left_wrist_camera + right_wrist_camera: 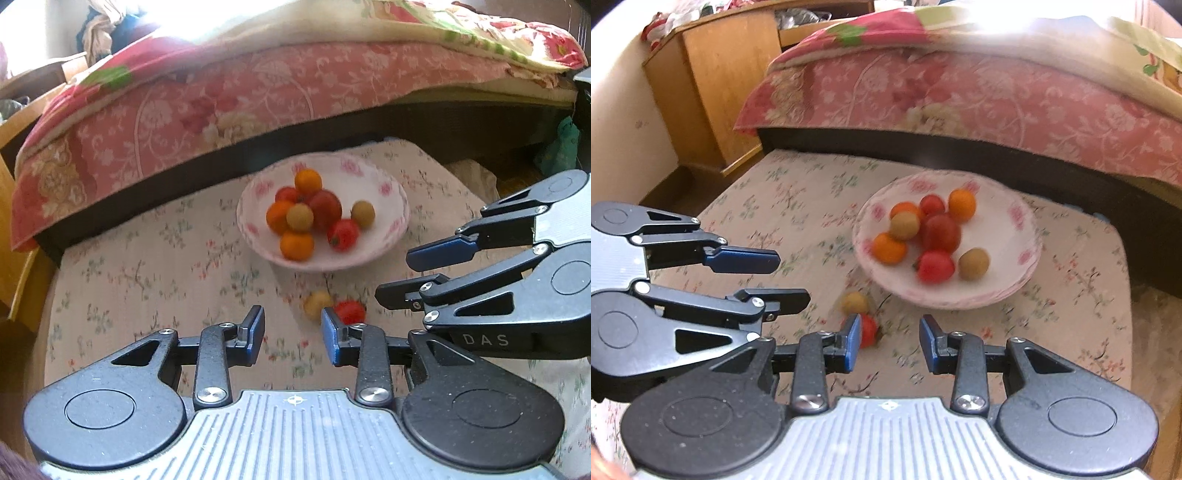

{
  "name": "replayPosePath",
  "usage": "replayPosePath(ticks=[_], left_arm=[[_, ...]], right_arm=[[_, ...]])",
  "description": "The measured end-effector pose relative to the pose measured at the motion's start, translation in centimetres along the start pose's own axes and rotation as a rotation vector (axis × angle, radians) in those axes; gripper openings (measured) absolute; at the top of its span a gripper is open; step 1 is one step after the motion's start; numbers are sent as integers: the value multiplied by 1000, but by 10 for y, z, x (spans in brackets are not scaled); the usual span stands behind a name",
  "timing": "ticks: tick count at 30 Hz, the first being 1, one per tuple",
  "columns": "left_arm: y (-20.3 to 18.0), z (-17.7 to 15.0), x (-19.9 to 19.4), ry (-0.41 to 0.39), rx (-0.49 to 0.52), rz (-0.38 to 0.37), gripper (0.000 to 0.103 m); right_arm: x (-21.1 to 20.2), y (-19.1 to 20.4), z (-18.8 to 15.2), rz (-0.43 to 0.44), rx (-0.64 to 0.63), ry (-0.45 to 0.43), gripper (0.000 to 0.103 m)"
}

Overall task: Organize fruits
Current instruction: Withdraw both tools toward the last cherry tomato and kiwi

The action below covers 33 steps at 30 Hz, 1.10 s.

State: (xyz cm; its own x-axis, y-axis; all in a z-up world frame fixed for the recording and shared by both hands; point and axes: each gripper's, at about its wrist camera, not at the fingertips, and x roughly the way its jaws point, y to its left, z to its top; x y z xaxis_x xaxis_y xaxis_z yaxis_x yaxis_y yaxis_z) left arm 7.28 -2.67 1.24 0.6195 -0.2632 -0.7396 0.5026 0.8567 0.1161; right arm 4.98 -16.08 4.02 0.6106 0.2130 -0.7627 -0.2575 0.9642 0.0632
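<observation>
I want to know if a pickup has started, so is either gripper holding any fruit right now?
Nothing is held. The left gripper and right gripper both stand open and empty above the tablecloth, near the loose red tomato.

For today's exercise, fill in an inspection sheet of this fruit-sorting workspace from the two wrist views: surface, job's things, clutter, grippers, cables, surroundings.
Surface: low table under a floral cloth.
Job's things: white bowl with pink flower rim, holding eight small fruits, orange, red and tan. Two lie loose on the cloth in front of the bowl: a tan fruit and a red fruit, close together.
Clutter: nothing seen.
Grippers: left gripper and right gripper both empty, jaws apart, side by side short of the loose fruits.
Cables: nothing seen.
Surroundings: bed with pink floral bedspread behind the table; wooden cabinet beside it.
</observation>
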Motion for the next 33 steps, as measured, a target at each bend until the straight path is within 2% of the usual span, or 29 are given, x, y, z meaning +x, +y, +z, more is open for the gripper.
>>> replayPosePath(ticks=[15, 22, 28, 33], left_arm=[[19, -23, 10, 51, -14, -10, 47], [29, -28, 17, 73, -32, -3, 47], [29, -23, 21, 64, -28, -6, 49], [23, -20, 28, 65, -13, -17, 49]], right_arm=[[28, 19, -6, 48, -99, 52, 40], [49, 23, -4, 37, -131, 72, 41], [58, 21, -6, 31, -121, 100, 40], [52, 15, -8, 29, -102, 96, 36]])
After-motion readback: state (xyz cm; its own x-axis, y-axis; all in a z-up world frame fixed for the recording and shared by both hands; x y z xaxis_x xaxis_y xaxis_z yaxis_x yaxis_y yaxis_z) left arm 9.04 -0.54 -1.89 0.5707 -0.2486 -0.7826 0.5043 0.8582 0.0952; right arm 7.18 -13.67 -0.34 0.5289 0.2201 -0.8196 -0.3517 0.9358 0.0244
